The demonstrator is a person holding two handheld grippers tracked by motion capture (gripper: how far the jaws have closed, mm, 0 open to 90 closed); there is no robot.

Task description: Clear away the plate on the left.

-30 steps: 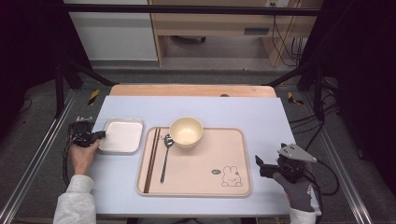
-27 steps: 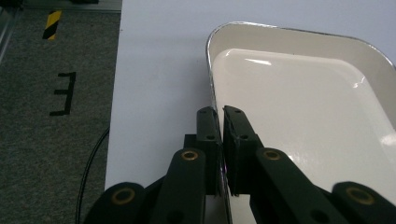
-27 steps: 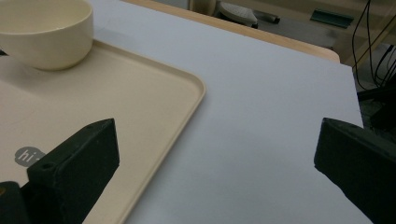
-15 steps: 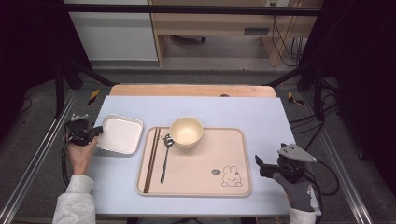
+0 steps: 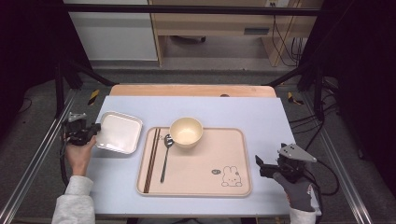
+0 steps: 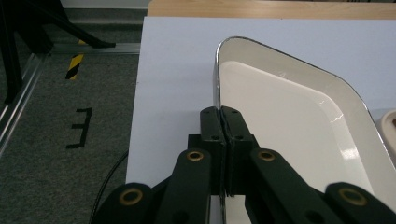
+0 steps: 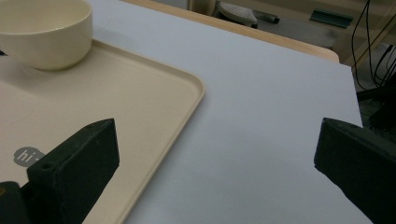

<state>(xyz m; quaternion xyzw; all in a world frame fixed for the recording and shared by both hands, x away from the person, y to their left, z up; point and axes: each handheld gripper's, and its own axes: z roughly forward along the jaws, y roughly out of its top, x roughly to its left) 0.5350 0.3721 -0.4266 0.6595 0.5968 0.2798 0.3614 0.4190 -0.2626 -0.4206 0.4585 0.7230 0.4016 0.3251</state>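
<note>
L gripper (image 5: 93, 131) sits at the left edge of the table (image 5: 261, 112), its fingers (image 6: 223, 122) pinching the near-left rim of the white square plate (image 5: 119, 132). In the left gripper view the two black fingers are pressed together w/ the plate's thin rim caught between them, and the plate (image 6: 299, 126) stretches away to the right, inside glossy and bare. Plate looks tipped, its gripped side raised a bit off the blue-grey table top; can't tell how much of the far edge touches down. It's just left of the beige tray (image 5: 196, 163), apart from it by a narrow strip of table.

On the tray: cream bowl (image 5: 186, 132) at the back edge, a spoon (image 5: 166, 156) just left of the bowl w/ its handle pointing toward the person, and a pair of dark chopsticks (image 5: 152, 159) along the tray's left side, parallel to the spoon. A rabbit print (image 5: 231, 176) marks the tray's near-right corner.

R gripper (image 5: 261, 166) is near the table's right front corner, just right of the tray, well apart from the plate. In the right gripper view its fingers (image 7: 74, 158) are spread wide, nothing between them but bare table, w/ the tray corner (image 7: 154, 107) and bowl (image 7: 44, 30) off to the left
</note>
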